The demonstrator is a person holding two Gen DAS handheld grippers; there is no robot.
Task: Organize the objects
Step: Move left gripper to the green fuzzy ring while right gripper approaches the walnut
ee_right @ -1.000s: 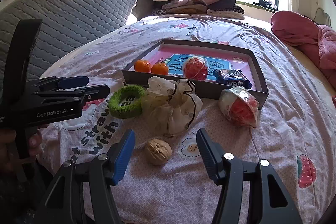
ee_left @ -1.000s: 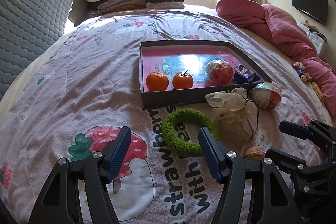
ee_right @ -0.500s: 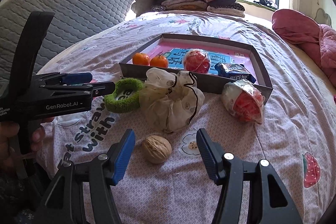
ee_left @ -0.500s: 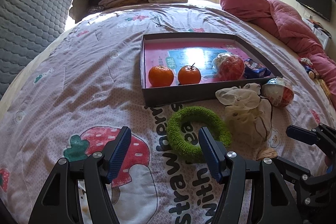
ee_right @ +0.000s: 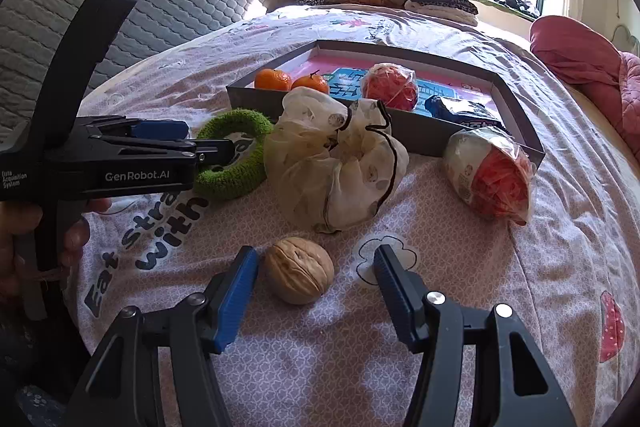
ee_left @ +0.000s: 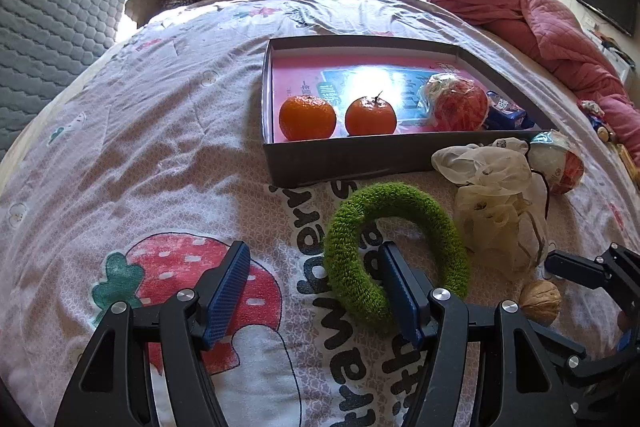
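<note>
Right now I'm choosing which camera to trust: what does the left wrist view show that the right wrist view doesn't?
Only the left wrist view: the TV on the wall.

Only the right wrist view: the hand holding the left gripper at the green ring, and the right gripper open around the walnut.

Both: the ring, walnut, cloth bag, box and two oranges.

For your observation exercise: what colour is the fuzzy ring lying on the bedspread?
The fuzzy ring is green, clearest in the left wrist view.
</note>
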